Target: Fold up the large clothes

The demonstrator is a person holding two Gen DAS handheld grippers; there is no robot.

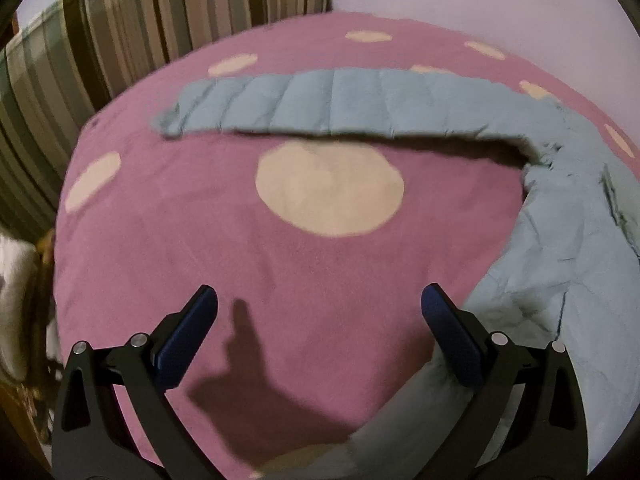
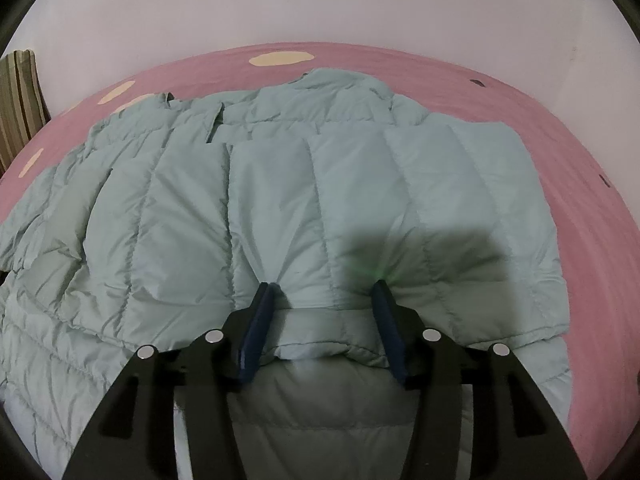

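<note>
A pale blue-green quilted puffer jacket lies spread on a pink bedspread with cream dots. In the right wrist view its right sleeve is folded across the body. My right gripper is partly closed with the sleeve's cuff end bunched between its fingers. In the left wrist view the jacket's other sleeve stretches out flat to the left, and the body lies at the right. My left gripper is open and empty above bare bedspread, left of the jacket's body.
A striped curtain hangs at the bed's far left. A plain wall stands behind the bed. The bed's left edge drops off to clutter at the far left.
</note>
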